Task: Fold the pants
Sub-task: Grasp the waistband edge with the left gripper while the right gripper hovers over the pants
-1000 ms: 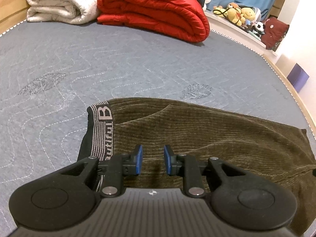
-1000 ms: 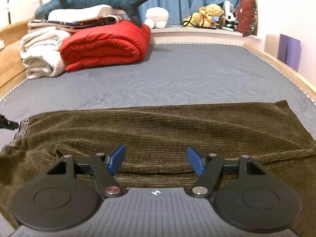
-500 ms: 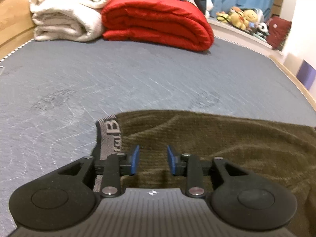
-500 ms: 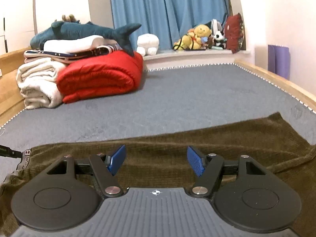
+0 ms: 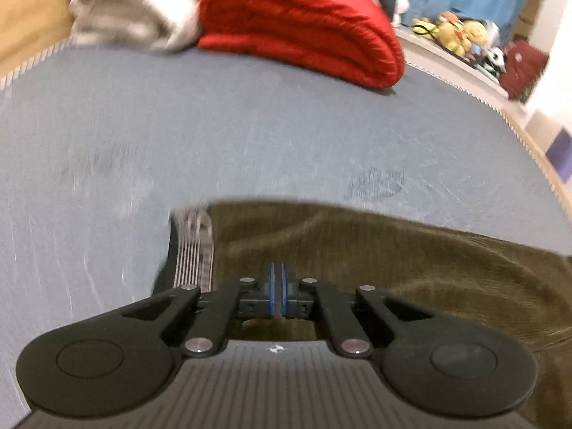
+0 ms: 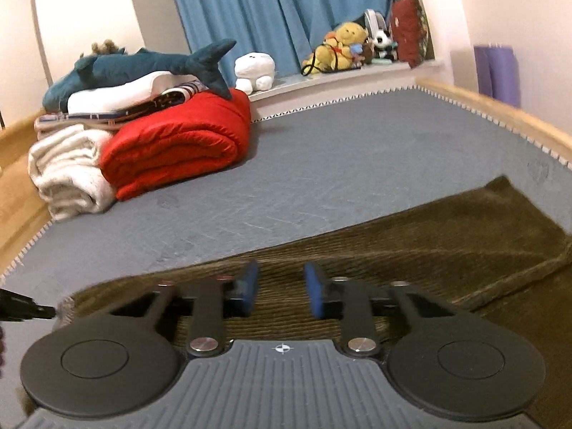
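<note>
Olive corduroy pants (image 5: 393, 268) lie lengthwise across the grey mattress (image 5: 250, 125), their striped waistband (image 5: 195, 250) at the left end. My left gripper (image 5: 277, 286) is shut, its blue pads pinched together on the pants' near edge just right of the waistband. In the right wrist view the pants (image 6: 429, 243) stretch off to the right toward the leg ends. My right gripper (image 6: 282, 291) is over their near edge. Its jaws are closing with a ridge of fabric between the pads, and a gap still shows. The left gripper's tip (image 6: 21, 309) shows at the far left.
A folded red quilt (image 6: 178, 150) and a rolled white blanket (image 6: 68, 175) sit at the far left of the mattress, with a plush shark (image 6: 143, 68) on top. A wooden bed frame (image 6: 500, 114) runs along the right side. Stuffed toys (image 6: 343, 46) line the sill.
My left jaws have shut on the pants' edge. My right jaws have narrowed a lot. Both grippers rose a little and the right one rolled, tilting its view.
</note>
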### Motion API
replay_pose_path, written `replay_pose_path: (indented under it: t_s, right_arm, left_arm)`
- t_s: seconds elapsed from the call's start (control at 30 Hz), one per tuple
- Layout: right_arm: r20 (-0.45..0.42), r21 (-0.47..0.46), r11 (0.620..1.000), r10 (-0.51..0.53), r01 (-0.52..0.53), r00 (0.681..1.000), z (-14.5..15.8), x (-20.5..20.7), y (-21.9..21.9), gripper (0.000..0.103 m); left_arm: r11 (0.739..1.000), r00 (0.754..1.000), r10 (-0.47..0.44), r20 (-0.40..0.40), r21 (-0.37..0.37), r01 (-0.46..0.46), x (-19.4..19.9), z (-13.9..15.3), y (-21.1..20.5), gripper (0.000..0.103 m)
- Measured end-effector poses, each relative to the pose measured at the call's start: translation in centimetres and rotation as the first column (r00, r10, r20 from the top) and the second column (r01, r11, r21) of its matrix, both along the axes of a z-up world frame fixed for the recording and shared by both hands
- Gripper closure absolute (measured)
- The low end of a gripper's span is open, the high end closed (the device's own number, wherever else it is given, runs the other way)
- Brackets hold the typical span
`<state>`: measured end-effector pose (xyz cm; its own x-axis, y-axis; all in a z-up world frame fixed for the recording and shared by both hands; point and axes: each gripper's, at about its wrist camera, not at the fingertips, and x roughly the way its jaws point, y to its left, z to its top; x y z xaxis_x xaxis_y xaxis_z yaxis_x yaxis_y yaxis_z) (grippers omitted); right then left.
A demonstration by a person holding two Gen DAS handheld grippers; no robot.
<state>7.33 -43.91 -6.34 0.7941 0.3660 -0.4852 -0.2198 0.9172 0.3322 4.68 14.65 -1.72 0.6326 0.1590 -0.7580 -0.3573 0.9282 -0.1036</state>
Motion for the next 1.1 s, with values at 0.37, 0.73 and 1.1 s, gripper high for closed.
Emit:
replay_pose_path:
  t_s: [0.37,0.73,1.1]
  right_arm:
    - [0.017,-0.007,0.998,0.067,-0.067,0.998,0.9,0.0,-0.1,0.081]
    - [0.001,-0.047,0.998,0.049,-0.049,0.999,0.5,0.7,-0.1,0.081]
    - [-0.085,-0.045,0.998,-0.036,0.032,0.996,-1.6,1.6,-0.3,0.081]
  left_arm:
    - [0.989,0.994,-0.103,-0.041,0.105,0.107,10.3,-6.1,3.3,0.016]
    - [0.967,0.972,-0.233,-0.025,0.098,0.234,10.1,-9.9,3.0,0.069]
    - [0.949,0.959,-0.280,0.043,0.160,0.270,-0.7,-1.4,-2.1,0.088]
